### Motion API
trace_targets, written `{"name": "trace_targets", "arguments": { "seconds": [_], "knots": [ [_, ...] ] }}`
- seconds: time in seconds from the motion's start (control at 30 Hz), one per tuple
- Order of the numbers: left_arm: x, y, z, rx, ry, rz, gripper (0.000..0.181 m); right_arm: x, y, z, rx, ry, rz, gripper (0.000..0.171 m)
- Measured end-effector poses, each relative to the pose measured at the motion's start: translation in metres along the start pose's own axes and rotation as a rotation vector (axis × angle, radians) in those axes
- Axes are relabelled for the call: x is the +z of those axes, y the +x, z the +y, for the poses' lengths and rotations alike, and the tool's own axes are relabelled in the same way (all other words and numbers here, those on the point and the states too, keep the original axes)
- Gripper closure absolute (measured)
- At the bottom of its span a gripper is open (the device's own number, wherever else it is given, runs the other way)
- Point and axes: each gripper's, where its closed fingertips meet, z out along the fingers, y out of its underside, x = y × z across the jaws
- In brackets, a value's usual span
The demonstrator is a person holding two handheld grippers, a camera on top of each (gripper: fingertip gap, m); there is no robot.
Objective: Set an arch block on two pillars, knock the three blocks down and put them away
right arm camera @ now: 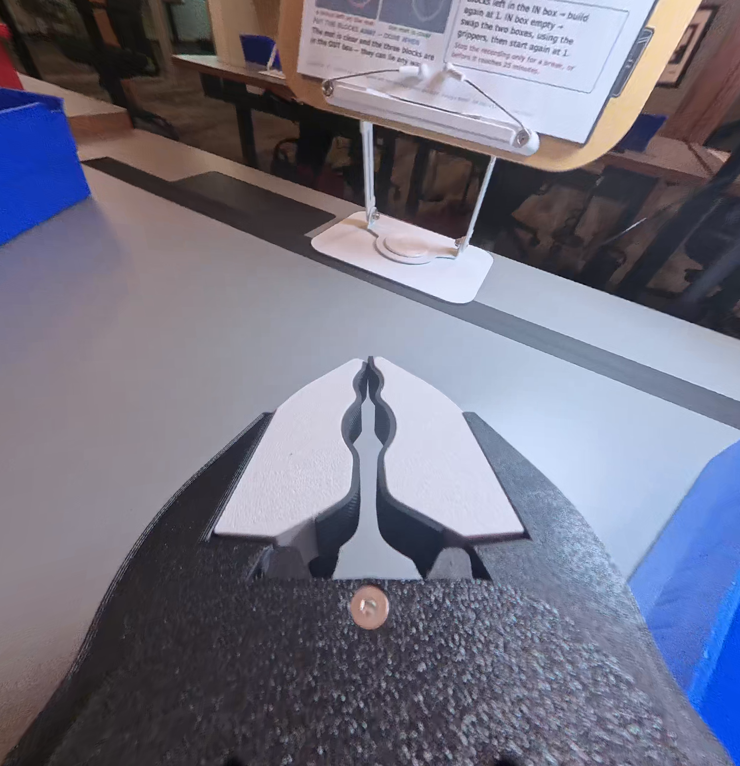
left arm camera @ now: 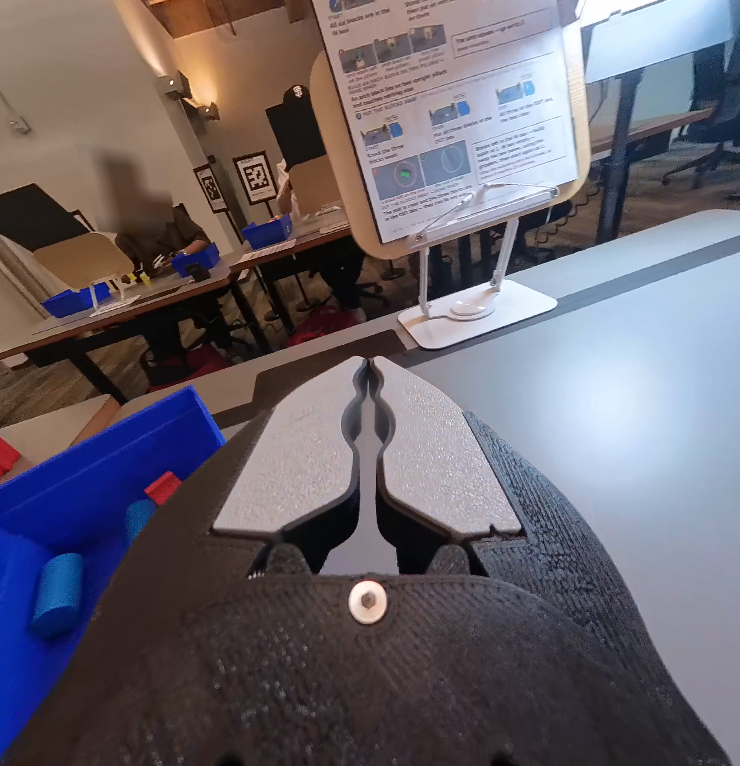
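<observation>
Resting above the grey table, the left tool is seen with its fingertips brought together, nothing between them. The right tool is likewise closed at the tips and empty. A printed instruction sheet with small photographs and text is clipped to a white stand at the table's far edge; its wording is not transcribed. A blue bin is noted just left of the left tool. Inside it, two blue cylinders are seen, the nearer lying on its side with its long axis running roughly toward the far wall, and a red block is partly hidden behind the tool. A second blue bin is noted at the right tool's right side; its contents cannot be told.
</observation>
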Motion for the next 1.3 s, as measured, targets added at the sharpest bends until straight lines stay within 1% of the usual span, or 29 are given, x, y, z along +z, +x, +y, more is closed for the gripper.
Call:
{"name": "trace_targets", "arguments": {
  "seconds": [0.07,0.13,0.2,0.27,0.33,0.37,0.4,0.43,0.53,0.6,0.63,0.67,0.7,0.73,0.77,0.83,0.93,1.13,1.17,1.23,1.27,1.3],
  "knots": [
    [-0.013,0.009,0.011,-0.022,0.025,0.019,0.181,-0.004,-0.004,-0.002,-0.043,0.022,-0.008,0.171],
    [-0.021,0.018,0.020,-0.032,0.050,0.062,0.181,-0.010,-0.002,-0.012,-0.041,0.056,-0.007,0.171],
    [-0.026,0.012,0.022,-0.021,0.057,0.054,0.181,-0.016,0.003,-0.022,-0.010,0.098,-0.008,0.171],
    [-0.031,-0.005,0.018,-0.029,0.059,0.034,0.181,-0.020,0.011,-0.026,0.012,0.116,0.006,0.171],
    [-0.035,-0.037,0.016,-0.084,0.039,0.003,0.181,-0.024,0.022,-0.030,0.015,0.133,0.032,0.171],
    [-0.037,-0.057,0.014,-0.132,0.032,-0.010,0.181,-0.027,0.026,-0.032,0.009,0.143,0.043,0.164],
    [-0.035,-0.078,0.017,-0.177,-0.007,-0.018,0.181,-0.029,0.030,-0.035,0.003,0.146,0.045,0.155],
    [-0.032,-0.100,0.024,-0.198,-0.068,-0.031,0.181,-0.031,0.033,-0.037,0.003,0.147,0.045,0.153],
    [-0.008,-0.162,0.049,-0.206,-0.268,-0.074,0.180,-0.036,0.037,-0.044,0.013,0.168,0.032,0.152],
    [0.016,-0.189,0.068,-0.152,-0.407,-0.085,0.180,-0.036,0.035,-0.043,0.002,0.164,0.021,0.152],
    [0.029,-0.197,0.080,-0.157,-0.471,-0.071,0.177,-0.035,0.033,-0.041,-0.007,0.158,0.015,0.152],
    [0.042,-0.199,0.094,-0.207,-0.545,-0.027,0.155,-0.034,0.031,-0.039,-0.018,0.150,0.008,0.152],
    [0.052,-0.195,0.112,-0.273,-0.642,0.035,0.140,-0.033,0.028,-0.037,-0.030,0.143,0.001,0.152],
    [0.058,-0.192,0.130,-0.320,-0.736,0.079,0.127,-0.032,0.025,-0.035,-0.045,0.138,-0.003,0.152],
    [0.062,-0.191,0.147,-0.329,-0.812,0.094,0.120,-0.031,0.023,-0.033,-0.061,0.133,-0.005,0.153],
    [0.065,-0.190,0.174,-0.272,-0.914,0.103,0.122,-0.031,0.021,-0.031,-0.085,0.126,-0.008,0.153],
    [0.068,-0.184,0.202,-0.164,-0.993,0.115,0.122,-0.030,0.020,-0.030,-0.082,0.123,-0.025,0.153],
    [0.073,-0.178,0.218,-0.018,-1.044,0.140,0.131,-0.026,0.018,-0.023,-0.062,0.099,-0.054,0.156],
    [0.073,-0.180,0.220,0.030,-1.062,0.136,0.136,-0.025,0.019,-0.022,-0.065,0.092,-0.049,0.157],
    [0.072,-0.187,0.224,0.139,-1.098,0.111,0.154,-0.025,0.019,-0.020,-0.064,0.086,-0.045,0.158],
    [0.072,-0.188,0.225,0.204,-1.102,0.112,0.160,-0.025,0.019,-0.020,-0.060,0.085,-0.046,0.158],
    [0.072,-0.188,0.225,0.261,-1.102,0.119,0.160,-0.025,0.019,-0.020,-0.057,0.085,-0.047,0.158]
  ]
}}
